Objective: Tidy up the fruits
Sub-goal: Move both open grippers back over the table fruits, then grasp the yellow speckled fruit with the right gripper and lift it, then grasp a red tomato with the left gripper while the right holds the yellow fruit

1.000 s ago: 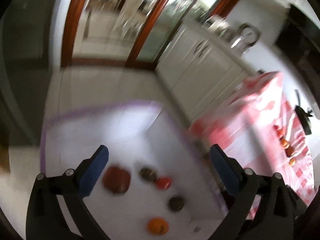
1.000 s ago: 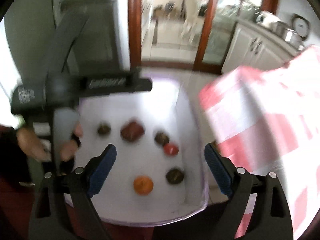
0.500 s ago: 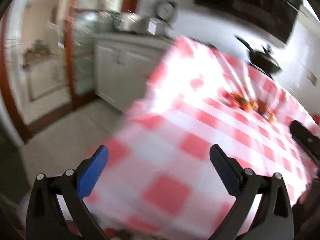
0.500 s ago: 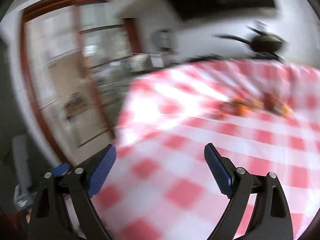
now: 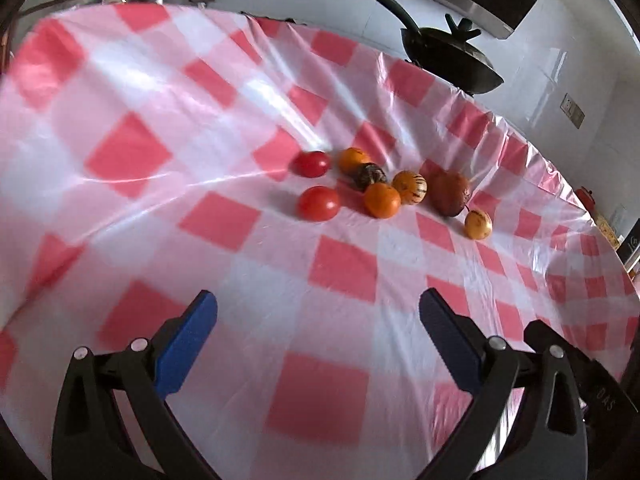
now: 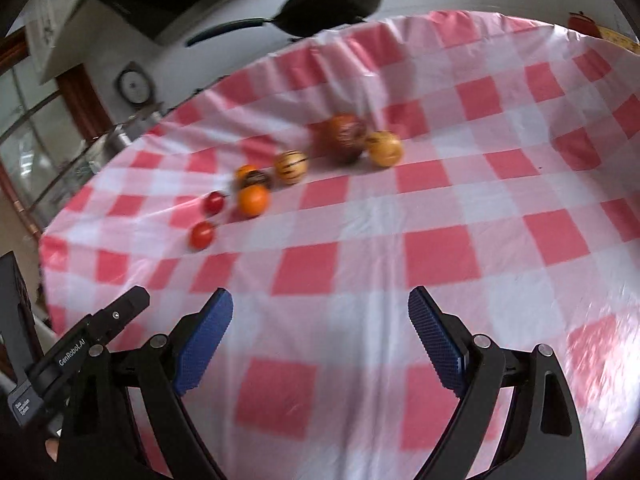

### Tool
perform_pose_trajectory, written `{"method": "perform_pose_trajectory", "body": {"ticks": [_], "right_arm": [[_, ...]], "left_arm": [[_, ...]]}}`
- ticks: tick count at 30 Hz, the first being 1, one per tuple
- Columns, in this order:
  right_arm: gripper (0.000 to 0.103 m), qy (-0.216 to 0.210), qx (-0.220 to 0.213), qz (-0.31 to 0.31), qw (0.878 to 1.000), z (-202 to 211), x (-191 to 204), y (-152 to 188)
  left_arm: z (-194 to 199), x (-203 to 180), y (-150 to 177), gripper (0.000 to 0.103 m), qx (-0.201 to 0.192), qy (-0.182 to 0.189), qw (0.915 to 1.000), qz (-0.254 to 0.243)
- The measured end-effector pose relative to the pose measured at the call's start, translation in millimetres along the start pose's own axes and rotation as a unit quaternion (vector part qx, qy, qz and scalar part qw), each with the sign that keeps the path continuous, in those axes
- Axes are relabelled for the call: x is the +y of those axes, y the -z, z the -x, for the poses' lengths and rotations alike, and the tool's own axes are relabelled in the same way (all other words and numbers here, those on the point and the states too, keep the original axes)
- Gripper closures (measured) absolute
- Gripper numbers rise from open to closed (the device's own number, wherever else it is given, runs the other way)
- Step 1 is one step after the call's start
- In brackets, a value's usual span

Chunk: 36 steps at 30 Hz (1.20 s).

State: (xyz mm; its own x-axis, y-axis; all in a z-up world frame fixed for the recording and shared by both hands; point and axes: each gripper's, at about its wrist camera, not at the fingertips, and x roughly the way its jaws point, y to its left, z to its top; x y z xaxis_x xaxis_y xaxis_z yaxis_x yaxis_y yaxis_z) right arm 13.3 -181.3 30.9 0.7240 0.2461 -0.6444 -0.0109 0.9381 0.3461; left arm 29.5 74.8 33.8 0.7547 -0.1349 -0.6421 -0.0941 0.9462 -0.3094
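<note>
1. The left gripper [image 5: 318, 322] hangs over the near part of the counter [image 5: 120, 100], its blue fingers [image 5: 186, 344] spread wide with nothing between them
2. The right gripper [image 6: 320, 320] does the same just beside it, fingers [image 6: 204, 338] wide apart and holding nothing
3. The counter wears a shiny red and white checked cloth [image 5: 340, 268]
4. The fruits sit in a small bunch in the middle of the cloth, well away from both grippers
5. Two red tomatoes [image 5: 318, 203] lie at the left end of the bunch
6. Next come two oranges [image 5: 382, 200] with a dark round fruit [image 5: 370, 175] tucked between them
7. A yellow fruit with dark stripes [image 5: 409, 187] touches the nearer orange
8. A big brownish red fruit [image 5: 450, 193] sits to its right, and a small yellow fruit [image 5: 477, 223] lies just beside that
9. A black pan with a lid [image 5: 448, 56] stands behind the far edge of the counter
</note>
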Motion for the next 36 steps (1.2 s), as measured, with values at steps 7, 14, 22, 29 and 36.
{"method": "perform_pose_trajectory", "body": {"ticks": [7, 14, 22, 29, 36], "right_arm": [[0.016, 0.029, 0.018, -0.023, 0.999, -49, -29, -41], [0.016, 0.065, -0.006, -0.004, 0.998, -89, -31, -87], [0.019, 0.107, 0.038, 0.053, 0.992, -148, -20, -125], [0.058, 0.073, 0.047, 0.055, 0.995, -150, -22, -125], [0.058, -0.006, -0.001, -0.013, 1.000, -90, -22, -79]], "left_arm": [[-9, 9, -2, 0.002, -0.007, 0.044, 0.9985, 0.031], [-6, 18, -3, 0.002, -0.006, 0.050, 0.9974, 0.051], [-7, 19, -3, 0.002, -0.004, 0.052, 0.9972, 0.054], [-8, 17, -2, 0.002, -0.004, 0.042, 0.9980, 0.048], [-10, 17, -3, 0.002, 0.005, 0.042, 0.9980, 0.048]]}}
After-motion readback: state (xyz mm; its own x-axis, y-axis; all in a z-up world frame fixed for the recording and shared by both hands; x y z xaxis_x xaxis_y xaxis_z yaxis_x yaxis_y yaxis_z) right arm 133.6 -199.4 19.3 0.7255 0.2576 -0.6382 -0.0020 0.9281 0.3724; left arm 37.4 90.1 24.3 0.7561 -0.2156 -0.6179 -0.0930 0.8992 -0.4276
